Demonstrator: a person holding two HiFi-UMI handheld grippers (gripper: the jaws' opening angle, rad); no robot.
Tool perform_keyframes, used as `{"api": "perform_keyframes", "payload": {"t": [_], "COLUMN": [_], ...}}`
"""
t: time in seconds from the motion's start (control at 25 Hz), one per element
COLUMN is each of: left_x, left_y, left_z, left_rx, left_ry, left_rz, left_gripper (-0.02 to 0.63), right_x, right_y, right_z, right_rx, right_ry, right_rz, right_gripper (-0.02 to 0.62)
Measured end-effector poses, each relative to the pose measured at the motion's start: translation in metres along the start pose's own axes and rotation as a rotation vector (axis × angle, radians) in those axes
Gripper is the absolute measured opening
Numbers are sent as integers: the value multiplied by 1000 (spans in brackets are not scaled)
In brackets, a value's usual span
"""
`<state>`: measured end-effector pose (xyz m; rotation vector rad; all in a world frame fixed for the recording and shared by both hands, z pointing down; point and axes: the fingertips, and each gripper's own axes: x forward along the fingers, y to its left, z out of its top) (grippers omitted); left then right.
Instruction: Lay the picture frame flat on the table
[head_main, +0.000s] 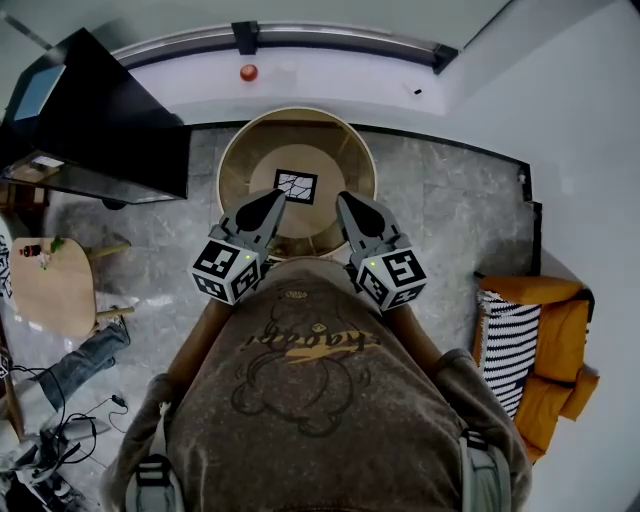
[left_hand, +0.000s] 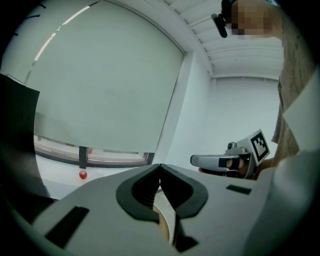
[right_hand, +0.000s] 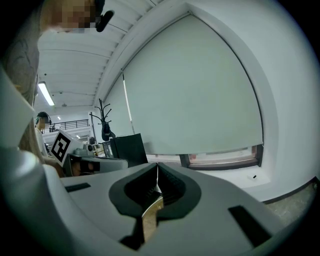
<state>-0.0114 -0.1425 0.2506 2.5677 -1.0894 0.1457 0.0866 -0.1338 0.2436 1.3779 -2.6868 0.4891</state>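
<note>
The picture frame (head_main: 296, 186), black-edged with a white print, sits near the middle of a round wooden table (head_main: 240, 160). From above I cannot tell whether it stands or lies flat. My left gripper (head_main: 268, 203) hovers over the table's near edge, just left of the frame, shut and empty. My right gripper (head_main: 350, 205) is level with it on the frame's right, also shut and empty. In the left gripper view the left gripper (left_hand: 160, 167) has its jaws together, with the right gripper (left_hand: 220, 161) beside it. The right gripper view shows the right gripper (right_hand: 157, 167) with closed jaws too.
A black cabinet (head_main: 100, 120) stands at the left by the window ledge, where a red object (head_main: 248, 72) rests. A small wooden side table (head_main: 50, 285) is at the lower left. An orange sofa (head_main: 555, 350) with a striped cushion (head_main: 505, 345) is at the right.
</note>
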Motion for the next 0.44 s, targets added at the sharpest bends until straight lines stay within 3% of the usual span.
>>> {"api": "perform_keyframes", "payload": {"t": [0.44], "left_x": [1], "left_y": [4], "left_z": [-2], "left_rx": [-27], "left_ry": [5], "left_rz": [5], "left_gripper": [18], "right_x": [3], "right_y": [2], "right_z": [-3], "right_rx": [-1], "right_ry": [15], "right_rz": [9], "right_gripper": [20]}}
